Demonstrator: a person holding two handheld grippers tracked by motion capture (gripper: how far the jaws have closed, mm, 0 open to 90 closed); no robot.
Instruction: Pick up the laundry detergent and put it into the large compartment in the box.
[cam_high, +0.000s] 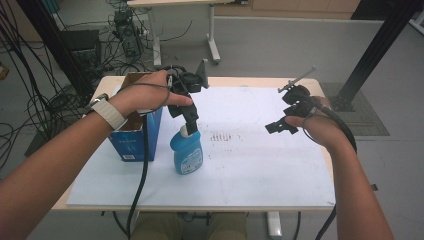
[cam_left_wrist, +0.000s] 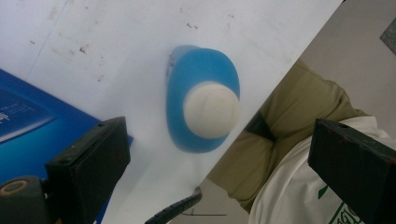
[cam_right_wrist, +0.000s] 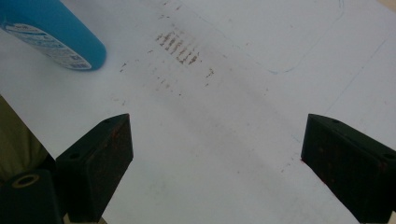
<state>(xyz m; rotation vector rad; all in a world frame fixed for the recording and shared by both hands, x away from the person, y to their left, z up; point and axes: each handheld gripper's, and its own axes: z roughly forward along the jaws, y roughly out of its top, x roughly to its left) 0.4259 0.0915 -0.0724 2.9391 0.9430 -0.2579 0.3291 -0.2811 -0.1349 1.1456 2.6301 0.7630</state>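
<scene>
Bottle (cam_high: 186, 152) stood upright on the table (cam_high: 260, 165), just beside the blue box (cam_high: 136, 137). My left gripper (cam_high: 189, 120) hung over its cap, fingers wide, holding nothing, seemingly aligned to grasp; right gripper (cam_high: 281, 125) likewise open, well apart.

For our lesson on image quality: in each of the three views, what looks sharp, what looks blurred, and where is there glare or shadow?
High view: even light, the blue plastic bottle sharp, faint shadow beside it. Left gripper view: the bottle's white cap soft, close black jaws blurred, no glare. Right gripper view: brown scuff marks on the white table sheet fairly sharp, jaws soft.
</scene>
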